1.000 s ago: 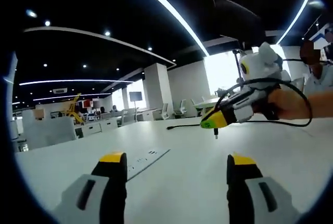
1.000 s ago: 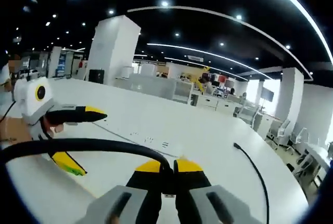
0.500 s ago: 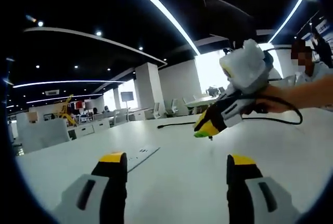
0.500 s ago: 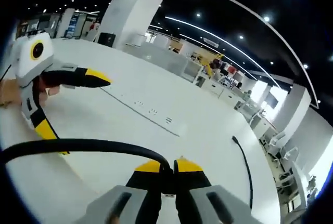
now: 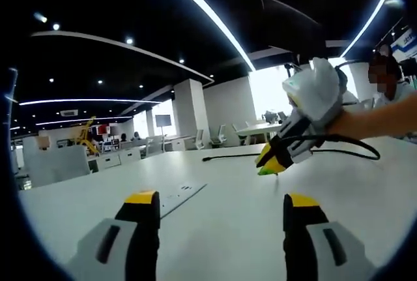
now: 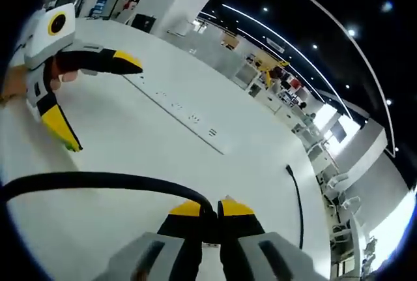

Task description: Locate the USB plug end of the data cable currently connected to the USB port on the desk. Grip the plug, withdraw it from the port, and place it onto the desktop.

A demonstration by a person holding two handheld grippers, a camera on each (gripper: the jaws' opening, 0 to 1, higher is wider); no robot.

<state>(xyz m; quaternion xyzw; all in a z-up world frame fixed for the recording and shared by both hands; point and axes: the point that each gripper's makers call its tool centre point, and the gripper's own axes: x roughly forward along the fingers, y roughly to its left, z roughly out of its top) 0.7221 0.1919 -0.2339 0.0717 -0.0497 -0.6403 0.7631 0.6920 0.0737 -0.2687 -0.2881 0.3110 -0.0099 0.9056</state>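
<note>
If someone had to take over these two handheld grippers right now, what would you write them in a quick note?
Left gripper: open, holding nothing, low over the white desk.
Right gripper: shut on the USB plug, held above the desk; the black data cable loops away from its jaws.
The port strip lies flush in the desk, with nothing plugged in that I can see.
Done: plug gripped and withdrawn.
Left: lower it onto the desktop and let go.

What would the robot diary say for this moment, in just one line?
right gripper: shut on USB plug, above desk | cable: trailing left | left gripper: open, holding nothing | port strip: unplugged
</note>
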